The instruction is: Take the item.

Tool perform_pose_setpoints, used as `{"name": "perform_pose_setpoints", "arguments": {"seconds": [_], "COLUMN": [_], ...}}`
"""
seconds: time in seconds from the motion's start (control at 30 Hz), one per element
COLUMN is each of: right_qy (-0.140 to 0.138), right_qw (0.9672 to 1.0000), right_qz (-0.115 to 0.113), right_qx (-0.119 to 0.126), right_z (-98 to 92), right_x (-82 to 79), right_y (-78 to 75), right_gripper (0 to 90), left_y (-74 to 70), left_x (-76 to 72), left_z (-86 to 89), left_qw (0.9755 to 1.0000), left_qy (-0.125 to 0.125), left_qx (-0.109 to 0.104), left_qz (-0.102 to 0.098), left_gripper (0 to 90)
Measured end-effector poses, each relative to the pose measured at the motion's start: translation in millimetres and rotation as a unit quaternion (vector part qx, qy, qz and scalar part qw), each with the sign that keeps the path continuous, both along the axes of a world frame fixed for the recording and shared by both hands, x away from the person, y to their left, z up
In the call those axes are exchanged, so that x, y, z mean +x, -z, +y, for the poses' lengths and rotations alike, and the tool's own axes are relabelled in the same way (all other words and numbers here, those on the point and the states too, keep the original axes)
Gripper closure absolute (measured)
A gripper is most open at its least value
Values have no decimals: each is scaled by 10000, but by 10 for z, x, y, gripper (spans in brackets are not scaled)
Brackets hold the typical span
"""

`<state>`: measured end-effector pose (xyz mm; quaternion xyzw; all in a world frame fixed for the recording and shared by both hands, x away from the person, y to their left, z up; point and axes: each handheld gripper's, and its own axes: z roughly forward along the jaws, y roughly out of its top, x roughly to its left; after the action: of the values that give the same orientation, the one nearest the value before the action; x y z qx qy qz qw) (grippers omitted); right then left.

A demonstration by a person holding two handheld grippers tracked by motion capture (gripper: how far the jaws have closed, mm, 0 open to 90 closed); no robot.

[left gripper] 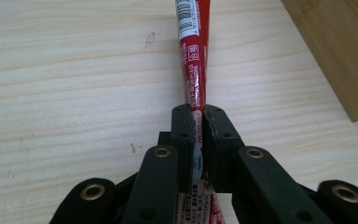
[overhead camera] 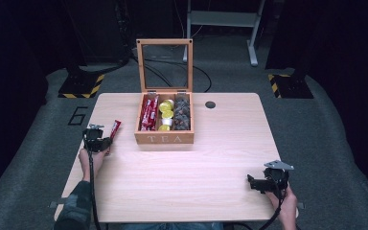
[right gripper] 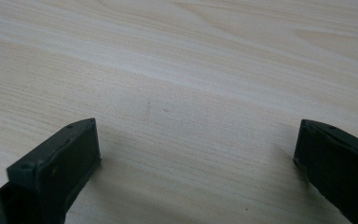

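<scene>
The left gripper (left gripper: 196, 140) is clenched on a red sachet (left gripper: 193, 56), its jaws pinching the flat packet near one end so that the long printed body sticks out ahead, barcode end farthest away. In the high view this gripper (overhead camera: 97, 142) sits near the counter's left edge, with the sachet (overhead camera: 114, 129) angled up and away toward the tea box (overhead camera: 164, 138). Gripping the thin packet at its tail looks sensible: it leaves the rest free to be steered into or out of a narrow slot. Whether the sachet rests on the counter (overhead camera: 182, 182) or is held just above it is hard to tell from these angles.

The box stands just right of the sachet, lid propped upright on its hinges so that the three compartments lie open from above. The left one holds more red sachets (overhead camera: 149, 113), the middle one yellow-topped pots (overhead camera: 166, 114), the right one dark wrapped pieces (overhead camera: 182, 115). The matching packets suggest the held sachet belongs with that left compartment.

The right gripper (overhead camera: 259, 184) lies well apart, near the counter's lower right corner, released; its jaws stand wide with bare wood between them, likely parked out of the way.
</scene>
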<state>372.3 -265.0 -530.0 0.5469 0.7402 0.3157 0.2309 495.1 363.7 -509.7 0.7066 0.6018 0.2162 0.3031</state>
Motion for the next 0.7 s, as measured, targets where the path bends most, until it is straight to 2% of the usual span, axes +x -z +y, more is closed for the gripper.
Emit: {"name": "perform_pose_setpoints", "arguments": {"seconds": [0.17,0.2,0.43,0.57,0.7], "right_qy": [-1,-1,1,1,1], "right_qw": [10000,10000,10000,10000,10000], "right_qz": [-1,1,0,1,0], "right_qx": [0,2,3,1,0], "right_z": [0,0,0,0,0], "right_x": [0,0,0,0,0], "right_y": [0,0,0,0,0], "right_gripper": [0,0,0,0,0], "left_y": [48,54,55,44,36], "left_x": [-11,-11,-9,-13,-18], "left_z": [14,9,6,-8,-7], "left_qw": [10000,9999,10000,9999,9999], "left_qy": [-55,-72,-62,-69,-63], "left_qx": [-68,-40,-15,107,128], "left_qz": [-26,-78,-72,-29,16], "left_gripper": [822,822,818,798,770]}}
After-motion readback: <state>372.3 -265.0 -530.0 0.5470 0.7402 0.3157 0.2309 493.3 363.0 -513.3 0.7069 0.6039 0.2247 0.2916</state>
